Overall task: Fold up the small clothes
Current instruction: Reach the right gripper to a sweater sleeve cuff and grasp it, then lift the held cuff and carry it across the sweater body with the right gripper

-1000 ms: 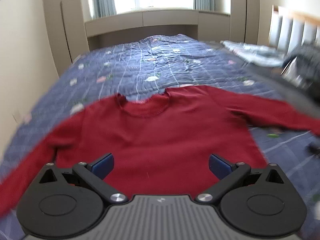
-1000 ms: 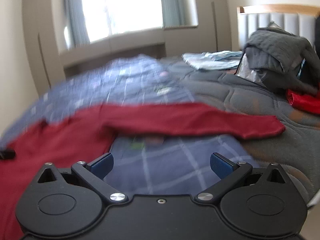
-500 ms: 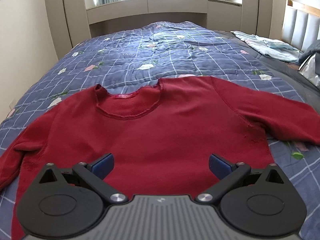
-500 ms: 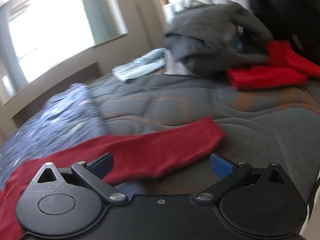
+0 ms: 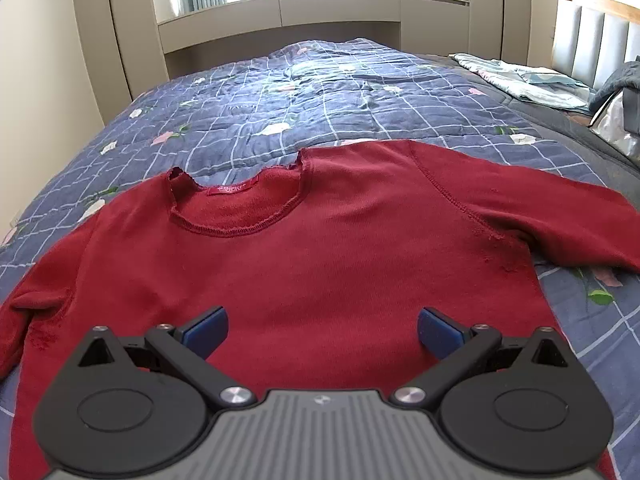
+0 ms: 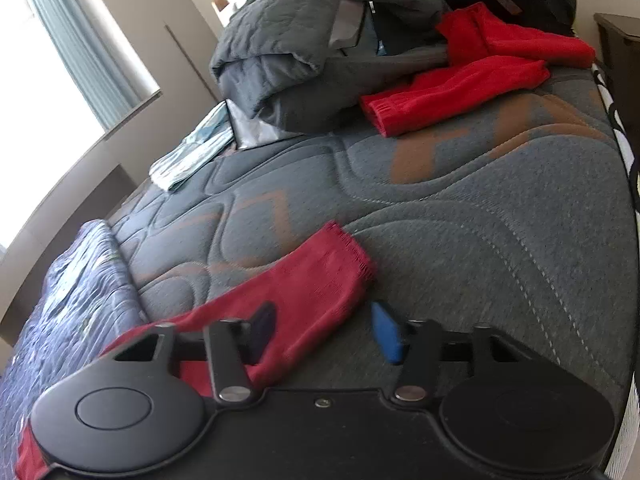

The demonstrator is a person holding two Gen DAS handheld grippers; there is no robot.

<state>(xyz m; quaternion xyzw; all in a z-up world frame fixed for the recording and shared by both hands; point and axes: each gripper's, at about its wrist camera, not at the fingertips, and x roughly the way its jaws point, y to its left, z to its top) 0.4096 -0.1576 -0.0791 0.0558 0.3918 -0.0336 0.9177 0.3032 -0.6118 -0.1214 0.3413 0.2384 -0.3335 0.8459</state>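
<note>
A dark red long-sleeved sweater [image 5: 320, 248] lies flat, front up, on the blue checked quilt [image 5: 320, 92], sleeves spread to both sides. My left gripper [image 5: 322, 330] hovers open over the sweater's lower body, nothing between its blue pads. In the right wrist view the sweater's right sleeve cuff [image 6: 336, 256] rests on the grey mattress [image 6: 460, 208]. My right gripper [image 6: 324, 332] is tilted and closing, with the sleeve between its jaws just behind the cuff. The left pad is against the cloth, while the right pad [image 6: 386, 332] still stands a little off it.
A heap of grey bedding [image 6: 296, 40] and a bright red garment [image 6: 460, 88] lie further up the mattress. A folded pale blue cloth [image 6: 192, 156] sits by the quilt's far edge. The padded headboard [image 5: 592, 24] is at the right, cupboards and a window beyond the bed.
My right gripper swung right along the sleeve to its cuff, rolled, and its jaws narrowed around the cloth. The left gripper came lower and closer to the sweater, then held still.
</note>
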